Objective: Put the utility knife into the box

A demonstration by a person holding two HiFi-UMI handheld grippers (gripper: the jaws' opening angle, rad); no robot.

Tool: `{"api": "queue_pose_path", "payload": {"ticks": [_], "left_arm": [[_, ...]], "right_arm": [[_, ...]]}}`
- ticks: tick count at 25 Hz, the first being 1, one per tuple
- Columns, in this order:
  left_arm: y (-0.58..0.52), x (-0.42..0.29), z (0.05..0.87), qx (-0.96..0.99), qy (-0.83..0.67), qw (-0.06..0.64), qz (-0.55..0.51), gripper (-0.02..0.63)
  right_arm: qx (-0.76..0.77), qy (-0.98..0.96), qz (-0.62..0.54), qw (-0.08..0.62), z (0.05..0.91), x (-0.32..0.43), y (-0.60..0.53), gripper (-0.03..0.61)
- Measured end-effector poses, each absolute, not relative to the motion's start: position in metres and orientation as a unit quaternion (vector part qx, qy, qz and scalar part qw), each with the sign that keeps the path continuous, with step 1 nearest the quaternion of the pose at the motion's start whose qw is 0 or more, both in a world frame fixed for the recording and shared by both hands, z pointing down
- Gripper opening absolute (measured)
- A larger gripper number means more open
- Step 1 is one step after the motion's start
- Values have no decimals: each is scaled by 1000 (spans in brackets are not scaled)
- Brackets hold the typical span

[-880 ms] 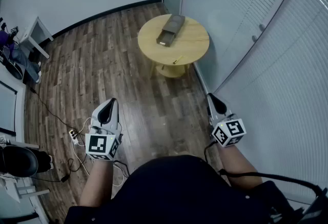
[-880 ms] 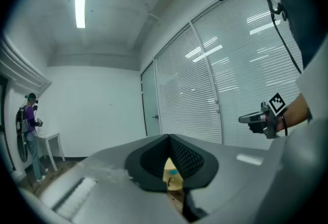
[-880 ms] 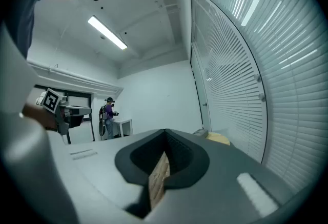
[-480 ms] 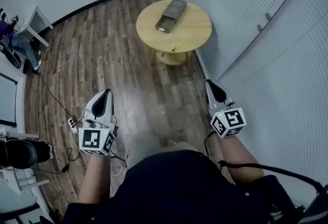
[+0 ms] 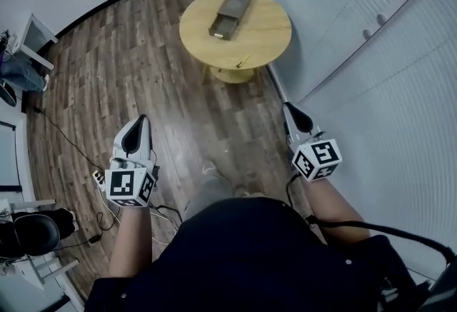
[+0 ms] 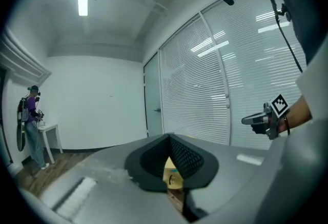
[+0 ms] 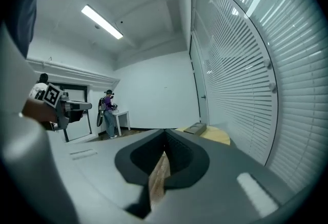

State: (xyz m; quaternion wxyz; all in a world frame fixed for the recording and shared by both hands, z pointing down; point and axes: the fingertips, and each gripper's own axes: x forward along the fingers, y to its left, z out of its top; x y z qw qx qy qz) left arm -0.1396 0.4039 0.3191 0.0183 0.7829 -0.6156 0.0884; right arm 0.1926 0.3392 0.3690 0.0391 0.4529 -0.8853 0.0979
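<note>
A small yellow utility knife lies near the front edge of a round wooden table far ahead. An open brown box rests on the table's far side, also visible in the right gripper view as the box. My left gripper and right gripper hang over the wooden floor, well short of the table. Both are shut and empty. From its own camera, the left gripper shows only a sliver of table between its pads. The right gripper shows a sliver of floor.
A wall of white blinds runs along the right. Cables and a power strip lie on the floor at the left, near a black chair. A person in purple stands by a small white table at the far left.
The round table has grown slightly larger and the floor has slid toward me. The left gripper has drifted left and higher in the view. Both grippers stay shut and empty.
</note>
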Motion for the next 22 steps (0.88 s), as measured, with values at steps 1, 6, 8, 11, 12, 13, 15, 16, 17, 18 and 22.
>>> {"api": "queue_pose_path", "payload": {"ticks": [1, 6, 8, 11, 12, 13, 15, 16, 17, 18, 22], "left_arm": [[392, -145, 318, 786, -612, 18, 85, 3], [342, -168, 321, 804, -589, 27, 73, 3], [324, -179, 321, 812, -579, 35, 65, 3], [298, -193, 321, 824, -562, 30, 67, 3], [291, -197, 322, 828, -556, 26, 68, 3], [285, -200, 323, 831, -551, 22, 68, 3], [274, -206, 325, 835, -546, 17, 68, 3], [269, -209, 327, 835, -545, 19, 68, 3], [264, -212, 329, 835, -545, 25, 67, 3], [260, -215, 330, 836, -544, 33, 65, 3], [236, -220, 332, 839, -538, 44, 65, 3]], "right_arm": [[457, -883, 95, 43, 368, 189, 331, 6], [483, -869, 101, 42, 368, 164, 296, 6], [485, -867, 103, 44, 368, 149, 285, 6], [488, -866, 103, 46, 367, 126, 269, 6], [490, -865, 101, 44, 367, 121, 265, 6], [493, -863, 100, 43, 367, 116, 262, 6], [498, -861, 98, 41, 368, 111, 258, 6], [501, -859, 100, 41, 369, 110, 256, 6], [504, -857, 103, 42, 369, 109, 255, 6], [505, -855, 106, 42, 369, 109, 253, 6], [507, -853, 114, 49, 373, 108, 233, 6]]}}
